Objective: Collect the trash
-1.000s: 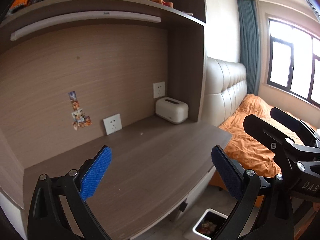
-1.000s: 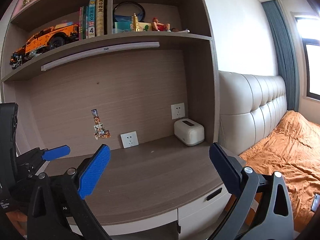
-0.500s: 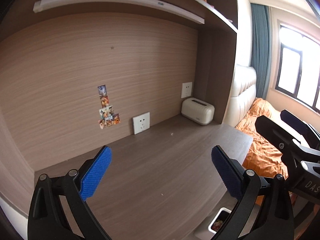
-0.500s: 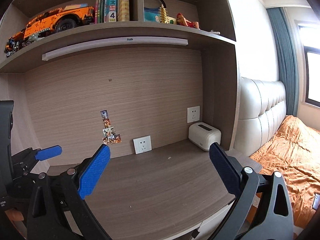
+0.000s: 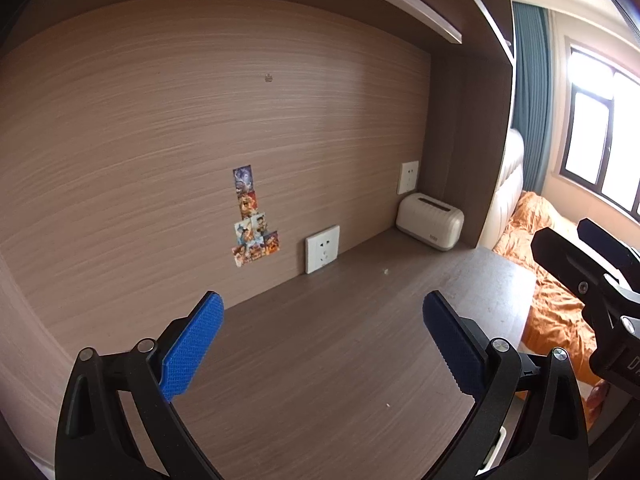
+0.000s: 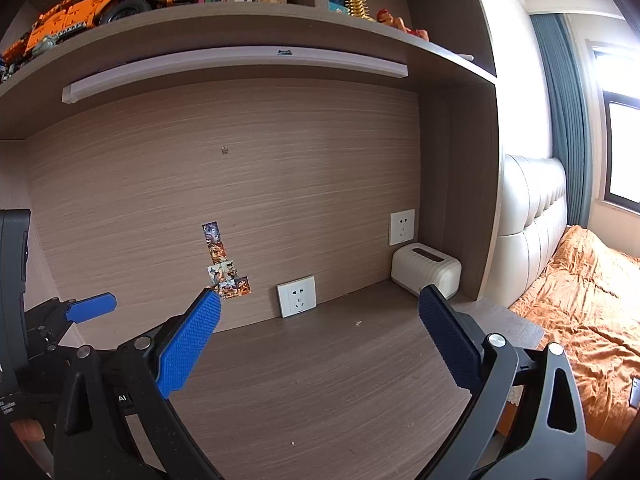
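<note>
The only trash in sight is tiny: a pale crumb (image 5: pixel 386 270) on the desk (image 5: pixel 328 360) ahead of the left gripper (image 5: pixel 322 344), a little right of its centre line and short of the wall socket (image 5: pixel 322 249), and a second white speck (image 5: pixel 387 404) nearer, just inside that gripper's right finger. The right wrist view shows the far crumb (image 6: pixel 359 323) ahead of the right gripper (image 6: pixel 320 338), between its fingers' line of sight. Both grippers hang above the desk with jaws spread wide and nothing between the blue pads.

The risk, as I judge it, is that these bits are too small and flat for broad pads: closing on one could push it away or press it into the wood grain, and a steep descent could knock the fingertips on the desk. The two grippers are also close together, the right one's black frame showing at the right edge of the left view, so reaching for the same crumb could make them collide.

The desk is dark wood grain, nearly bare, with a cream box (image 6: pixel 426 270) in the far right corner beneath a second socket (image 6: pixel 401 227). Stickers (image 6: pixel 224 272) sit on the back panel; a shelf above holds books and an orange toy truck (image 6: pixel 112 4). To the right lies a bed (image 6: pixel 592 320) with an orange cover, by a window.
</note>
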A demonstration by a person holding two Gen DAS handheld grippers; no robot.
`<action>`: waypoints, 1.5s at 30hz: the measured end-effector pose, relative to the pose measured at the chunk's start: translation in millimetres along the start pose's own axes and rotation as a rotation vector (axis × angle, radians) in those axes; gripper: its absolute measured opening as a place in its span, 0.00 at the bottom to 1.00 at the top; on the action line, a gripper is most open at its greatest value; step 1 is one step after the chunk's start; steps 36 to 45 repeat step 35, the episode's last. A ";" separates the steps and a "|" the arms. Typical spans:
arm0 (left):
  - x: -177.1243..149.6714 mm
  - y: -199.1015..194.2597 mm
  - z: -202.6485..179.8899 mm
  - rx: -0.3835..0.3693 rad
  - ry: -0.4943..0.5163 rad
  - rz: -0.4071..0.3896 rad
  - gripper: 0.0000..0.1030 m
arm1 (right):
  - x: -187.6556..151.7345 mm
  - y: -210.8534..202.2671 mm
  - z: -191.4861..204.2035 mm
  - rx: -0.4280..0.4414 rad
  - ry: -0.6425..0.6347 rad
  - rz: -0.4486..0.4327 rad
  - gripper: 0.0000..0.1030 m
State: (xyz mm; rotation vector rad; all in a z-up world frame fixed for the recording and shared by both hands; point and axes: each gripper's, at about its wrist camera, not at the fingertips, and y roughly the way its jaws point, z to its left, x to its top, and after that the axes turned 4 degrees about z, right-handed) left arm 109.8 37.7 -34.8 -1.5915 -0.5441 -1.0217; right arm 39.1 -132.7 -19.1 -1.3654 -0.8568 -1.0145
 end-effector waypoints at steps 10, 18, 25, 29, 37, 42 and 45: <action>6.4 14.3 9.8 -0.002 0.018 0.003 0.95 | 4.6 17.0 11.1 -0.013 -0.002 0.006 0.96; 8.4 21.1 12.3 0.010 0.031 -0.001 0.95 | 5.7 23.7 15.3 -0.026 -0.009 0.012 0.96; 10.8 24.7 12.7 0.038 0.042 -0.007 0.95 | 6.2 29.4 18.3 -0.028 -0.013 0.026 0.96; 11.2 27.3 13.5 0.036 0.039 0.002 0.95 | 5.2 30.0 19.4 -0.033 -0.016 0.027 0.96; 10.1 33.0 17.5 0.026 0.028 0.019 0.95 | 1.6 29.3 17.8 -0.042 -0.006 0.036 0.96; 10.1 33.0 17.5 0.026 0.028 0.019 0.95 | 1.6 29.3 17.8 -0.042 -0.006 0.036 0.96; 10.1 33.0 17.5 0.026 0.028 0.019 0.95 | 1.6 29.3 17.8 -0.042 -0.006 0.036 0.96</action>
